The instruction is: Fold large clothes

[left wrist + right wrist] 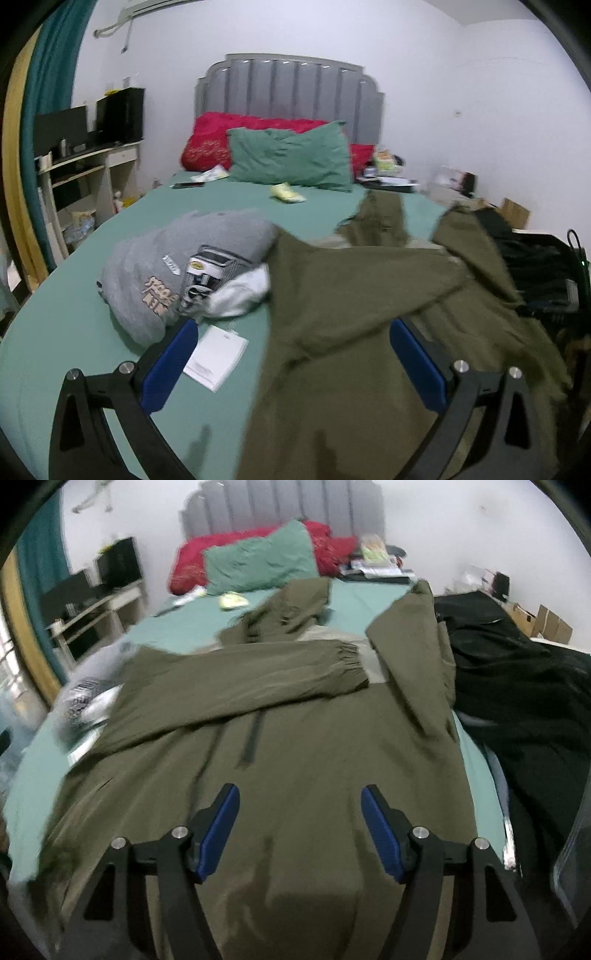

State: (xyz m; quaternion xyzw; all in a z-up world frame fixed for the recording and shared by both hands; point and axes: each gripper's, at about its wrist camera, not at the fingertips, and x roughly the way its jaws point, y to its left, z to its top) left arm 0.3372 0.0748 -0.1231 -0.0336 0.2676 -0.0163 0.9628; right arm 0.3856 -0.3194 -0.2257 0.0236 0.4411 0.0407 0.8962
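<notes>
Far left: teal curtain [48, 92] beside a white shelving unit [92, 173] carrying black boxes. Centre: bed under a smooth teal-green sheet [74, 332], closed at the far end by a grey ribbed padded headboard [291, 88], with a red patterned pillow [214, 140] behind a crumpled green pillow [291, 155].

Near left on the sheet: bundled grey sweatshirt with orange lettering [155, 266], touching a white garment [240, 291]; just in front, a flat white paper card [216, 356]. Small pale yellow packet [288, 194] lying farther up the bed, near the green pillow.

Left claw [295, 365]: blue-padded black fingers spread wide, nothing between them, poised above the left edge of the jacket and the paper card.

Centre to right: large olive-green hooded jacket [295, 738], spread flat across the near half of the bed, hood [291, 609] toward the pillows, one elastic-cuffed sleeve [258, 675] folded across the chest, the other sleeve [417, 635] lying along the right side; dark vertical zipper [251, 746] visible below the folded sleeve.

Right claw [300, 834]: fingers parted, pads apart over the lower body of the jacket, gripping nothing.

Far right: heap of black fabric [517, 686] at the bed's right edge, brown cardboard boxes [546, 624] beyond.
</notes>
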